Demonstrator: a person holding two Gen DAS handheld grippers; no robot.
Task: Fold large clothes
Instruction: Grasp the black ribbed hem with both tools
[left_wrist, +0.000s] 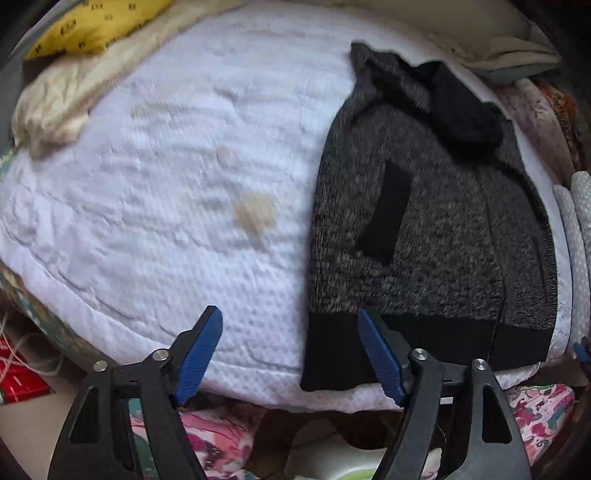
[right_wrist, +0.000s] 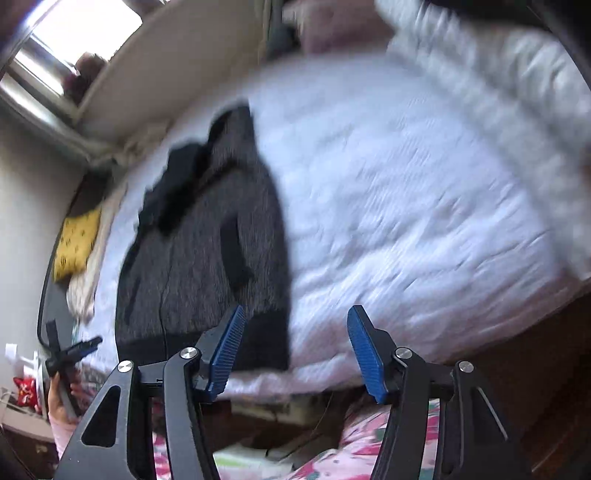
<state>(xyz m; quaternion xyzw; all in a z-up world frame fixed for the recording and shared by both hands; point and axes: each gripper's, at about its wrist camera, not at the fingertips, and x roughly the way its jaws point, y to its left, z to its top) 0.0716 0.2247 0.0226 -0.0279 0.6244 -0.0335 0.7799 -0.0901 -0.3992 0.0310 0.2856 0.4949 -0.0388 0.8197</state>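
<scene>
A grey marled jacket (left_wrist: 424, 236) with a black hem band, black pocket strips and a black collar lies flat on the white quilted bedcover (left_wrist: 166, 221), hem toward me. In the left wrist view my left gripper (left_wrist: 290, 315) hovers open over the hem's near left corner, with one blue pad above the black band. The right wrist view is blurred. There the jacket (right_wrist: 199, 258) lies left of centre, and my right gripper (right_wrist: 297, 312) stands open over the hem's right corner, nothing pressed between its pads. The left gripper (right_wrist: 79, 347), held by a hand, shows at the left edge.
A yellow pillow (left_wrist: 96, 26) and a cream blanket (left_wrist: 55, 107) lie at the bed's far left. Folded dotted fabric (left_wrist: 576, 229) and patterned cloths sit at the right edge. Pink patterned fabric (left_wrist: 207, 432) is below the bed's near edge. A window (right_wrist: 74, 33) is behind.
</scene>
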